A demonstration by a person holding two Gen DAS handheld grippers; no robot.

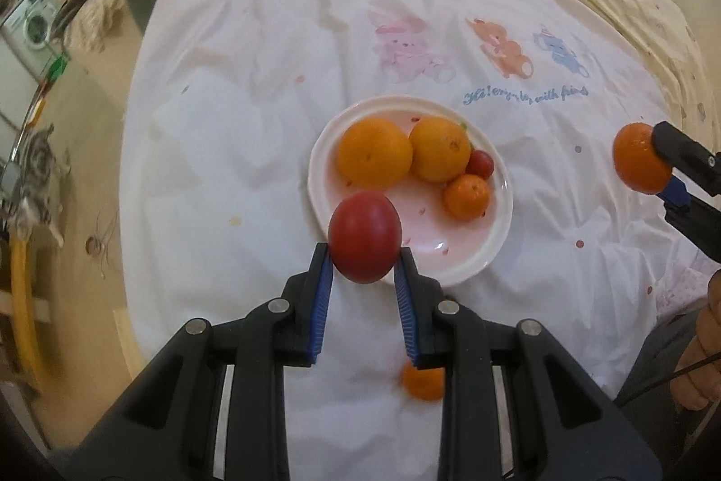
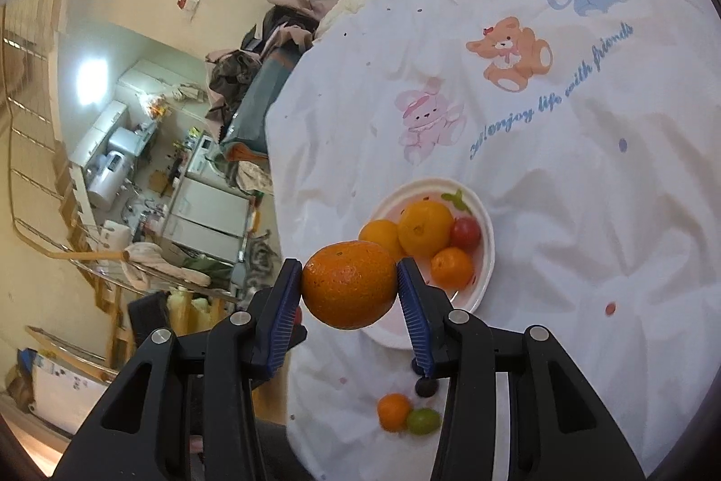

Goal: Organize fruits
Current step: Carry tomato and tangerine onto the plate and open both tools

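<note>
My left gripper point(image 1: 364, 255) is shut on a red tomato point(image 1: 365, 236), held above the near rim of a white plate point(image 1: 491, 251). On the plate lie two large oranges point(image 1: 375, 152), a small mandarin point(image 1: 467, 196) and a cherry tomato point(image 1: 479, 164). My right gripper point(image 2: 349, 285) is shut on an orange point(image 2: 349, 283), held in the air left of the plate point(image 2: 484, 278). From the left wrist view that orange point(image 1: 640, 158) hangs at the far right, clamped by the right gripper point(image 1: 655, 161). A small mandarin point(image 2: 393, 411), a green grape point(image 2: 423, 420) and a dark grape point(image 2: 425, 387) lie on the cloth near me.
A white cloth point(image 1: 252, 84) with cartoon animals covers the table. Its left edge drops to the floor, where a cat point(image 1: 38, 161) stands. A hand point(image 1: 703, 350) shows at the right edge. Piled clothes point(image 2: 257, 61) and kitchen appliances stand beyond the table.
</note>
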